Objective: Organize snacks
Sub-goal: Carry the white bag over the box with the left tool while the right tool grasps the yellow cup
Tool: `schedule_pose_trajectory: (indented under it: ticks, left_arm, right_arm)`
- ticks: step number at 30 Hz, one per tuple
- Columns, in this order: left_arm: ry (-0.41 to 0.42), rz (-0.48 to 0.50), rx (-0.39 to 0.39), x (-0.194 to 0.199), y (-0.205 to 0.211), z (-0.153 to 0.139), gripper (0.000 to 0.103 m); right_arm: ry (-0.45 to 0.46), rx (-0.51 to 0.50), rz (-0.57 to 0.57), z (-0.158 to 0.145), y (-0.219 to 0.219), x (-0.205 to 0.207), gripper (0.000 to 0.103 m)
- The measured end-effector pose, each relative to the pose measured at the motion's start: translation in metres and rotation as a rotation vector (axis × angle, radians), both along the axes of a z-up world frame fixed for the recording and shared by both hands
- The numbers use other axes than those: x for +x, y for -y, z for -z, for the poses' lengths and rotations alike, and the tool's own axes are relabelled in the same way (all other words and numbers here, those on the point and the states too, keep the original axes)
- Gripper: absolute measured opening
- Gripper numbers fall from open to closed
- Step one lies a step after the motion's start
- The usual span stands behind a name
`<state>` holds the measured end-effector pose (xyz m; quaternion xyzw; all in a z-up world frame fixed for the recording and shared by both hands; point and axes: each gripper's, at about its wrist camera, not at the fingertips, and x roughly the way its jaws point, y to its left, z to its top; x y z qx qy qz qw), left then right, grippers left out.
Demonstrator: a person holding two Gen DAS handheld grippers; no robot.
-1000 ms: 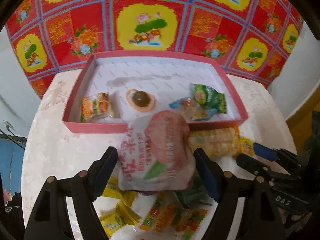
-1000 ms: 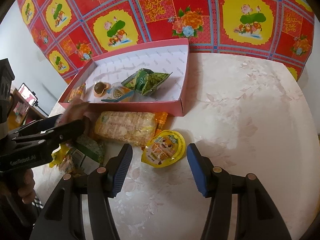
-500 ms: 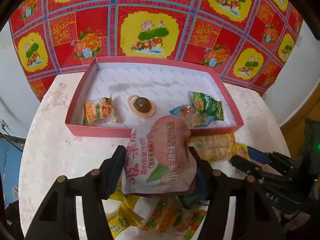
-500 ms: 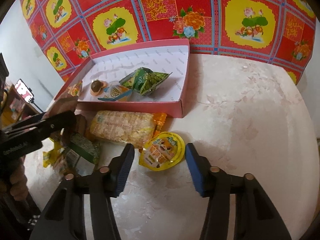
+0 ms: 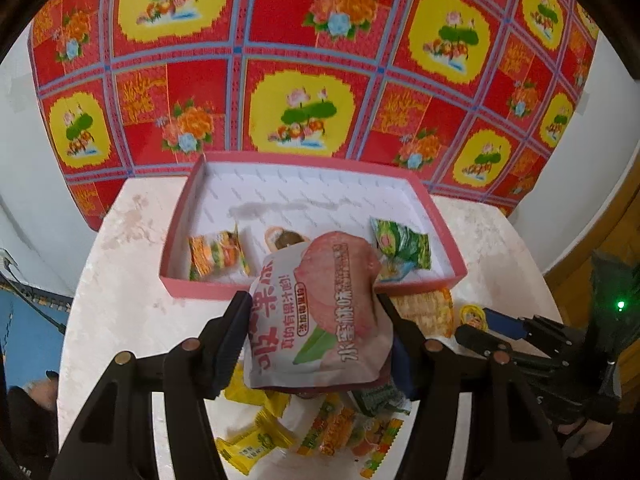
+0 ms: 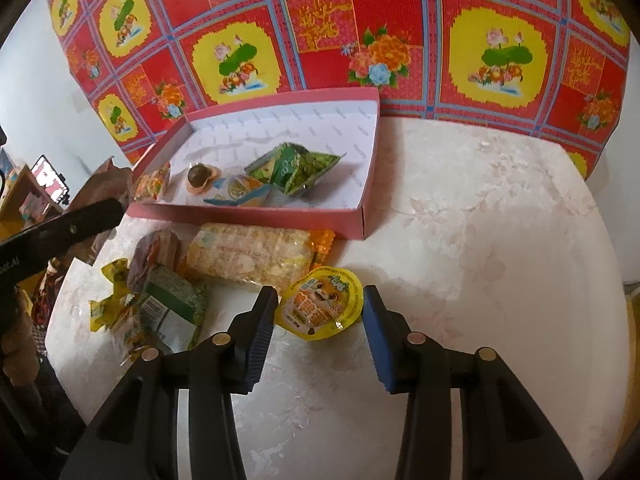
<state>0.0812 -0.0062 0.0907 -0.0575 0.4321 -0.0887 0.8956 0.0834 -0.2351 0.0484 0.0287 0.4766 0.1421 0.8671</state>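
My left gripper (image 5: 316, 320) is shut on a pink and white peach snack bag (image 5: 320, 312) and holds it raised above the table, just before the near wall of the red box (image 5: 192, 284). The box holds an orange packet (image 5: 216, 254), a round brown sweet (image 5: 286, 238) and green packets (image 5: 402, 246). My right gripper (image 6: 318, 320) is open and low over the table, its fingers either side of a yellow round jelly cup (image 6: 322, 306). The box shows in the right wrist view (image 6: 256, 216) too.
Loose snacks lie on the pale marble table (image 6: 480, 220): a long cracker pack (image 6: 248, 254), a green packet (image 6: 176, 304), and yellow packets (image 5: 248, 440) under the left gripper. A red and yellow floral cloth (image 5: 300, 80) hangs behind.
My left gripper has closed on the peach bag and lifted it up toward the box. My right gripper has moved slightly closer to the jelly cup.
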Motion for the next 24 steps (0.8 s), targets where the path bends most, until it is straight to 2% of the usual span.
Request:
schedule_pose_trajectory:
  ticks: [12,24]
  left_arm:
    - [0.025,-0.043,0.03,0.025,-0.01,-0.005,0.065]
    - [0.014,-0.075,0.081,0.064,-0.015,0.011,0.065]
  right_arm:
    - [0.048,0.012,-0.003,-0.022,-0.001,0.01,0.044]
    - [0.059,0.009,-0.022,-0.027,-0.005,0.041,0.044]
